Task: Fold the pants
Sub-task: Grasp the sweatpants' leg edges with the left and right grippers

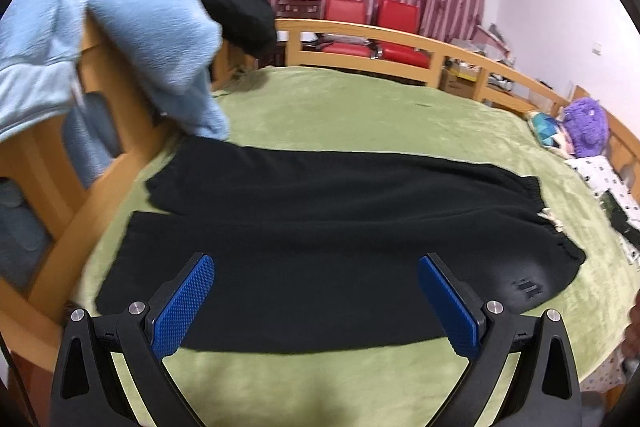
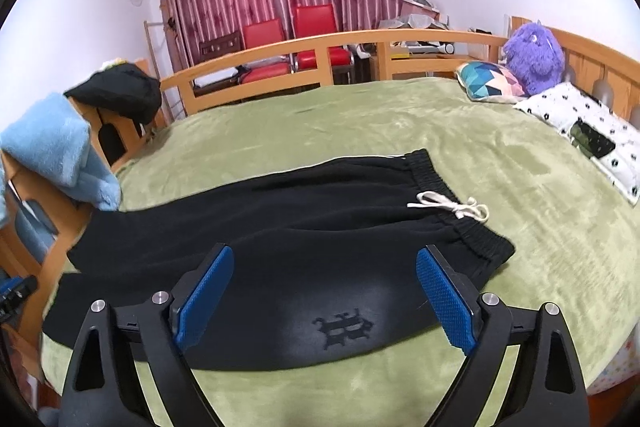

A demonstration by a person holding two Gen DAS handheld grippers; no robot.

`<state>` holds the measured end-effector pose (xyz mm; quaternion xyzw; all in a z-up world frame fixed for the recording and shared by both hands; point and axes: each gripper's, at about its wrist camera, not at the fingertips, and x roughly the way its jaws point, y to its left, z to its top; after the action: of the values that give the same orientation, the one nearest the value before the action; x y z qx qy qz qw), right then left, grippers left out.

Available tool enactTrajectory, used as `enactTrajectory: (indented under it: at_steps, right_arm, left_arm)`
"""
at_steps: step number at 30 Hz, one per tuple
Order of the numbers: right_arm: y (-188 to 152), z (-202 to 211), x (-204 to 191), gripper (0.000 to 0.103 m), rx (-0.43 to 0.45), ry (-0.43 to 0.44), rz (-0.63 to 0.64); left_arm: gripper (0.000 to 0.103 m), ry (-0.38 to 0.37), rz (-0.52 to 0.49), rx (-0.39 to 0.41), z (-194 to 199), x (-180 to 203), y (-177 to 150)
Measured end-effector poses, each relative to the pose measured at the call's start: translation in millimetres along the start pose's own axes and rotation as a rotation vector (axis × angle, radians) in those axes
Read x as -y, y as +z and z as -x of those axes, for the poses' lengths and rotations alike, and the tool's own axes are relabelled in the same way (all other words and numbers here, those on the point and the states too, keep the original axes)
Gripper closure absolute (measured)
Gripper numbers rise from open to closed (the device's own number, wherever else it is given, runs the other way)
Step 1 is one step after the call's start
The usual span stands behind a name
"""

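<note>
Black pants [image 1: 320,227] lie flat across the green bed cover, legs to the left, waistband to the right. In the right wrist view the pants [image 2: 280,227] show an elastic waistband with a white drawstring [image 2: 452,207] and a dark logo [image 2: 344,329] near the front edge. My left gripper [image 1: 316,303] is open and empty, hovering over the near leg. My right gripper [image 2: 324,299] is open and empty, above the hip area by the logo.
The green cover [image 2: 360,119] spreads over the bed. A wooden bed rail [image 1: 400,43] runs along the far side. A light blue fleece [image 1: 152,39] and a black garment [image 1: 240,15] hang on the footboard at left. A purple plush toy [image 2: 532,55] and pillows [image 2: 584,131] lie at right.
</note>
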<state>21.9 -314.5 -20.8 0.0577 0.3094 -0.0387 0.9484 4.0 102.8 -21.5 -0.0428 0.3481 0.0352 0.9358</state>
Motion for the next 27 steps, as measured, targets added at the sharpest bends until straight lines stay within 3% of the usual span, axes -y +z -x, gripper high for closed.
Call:
enactTrajectory:
  at_steps: [8, 15, 21, 27]
  right_arm:
    - [-34.5, -11.3, 33.3, 0.011, -0.06, -0.006, 0.004]
    - [-94.1, -79.7, 63.7, 0.011, -0.197, -0.005, -0.103]
    - [-121.8, -118.6, 78.7, 0.012, -0.247, 0.027, -0.177]
    - [-128.8, -151.3, 85.2, 0.012, -0.3, 0.105, -0.276]
  left_arm:
    - [0.001, 0.035, 0.03, -0.07, -20.5, -40.8, -37.5]
    - [0.001, -0.017, 0.091, -0.165, -80.5, -61.7, -85.9]
    - [0.004, -0.085, 0.232, -0.194, -117.7, -89.1, -118.5]
    - [0.005, -0.134, 0.355, -0.188, -148.2, -104.4, -126.5]
